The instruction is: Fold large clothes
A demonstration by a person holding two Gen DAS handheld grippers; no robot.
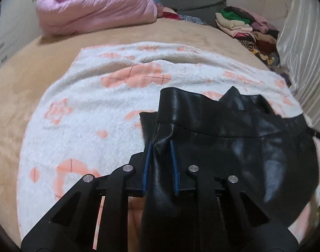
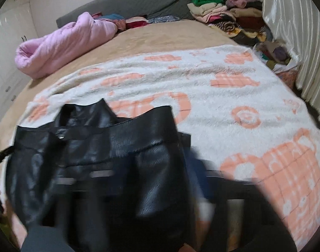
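My left gripper (image 1: 161,145) has its blue pads pinched on a bunched fold of the glossy black faux-leather garment (image 1: 223,138), which hangs over the fluffy white blanket with peach flower prints (image 1: 86,113) on the tan bed. My right gripper (image 2: 160,178) is a blur behind the same garment (image 2: 101,157); I cannot tell from the picture whether it grips. My worry: this slick material (stiff, too) could slide out of the left pinch, or one loose corner could drop and lay the garment down skewed.
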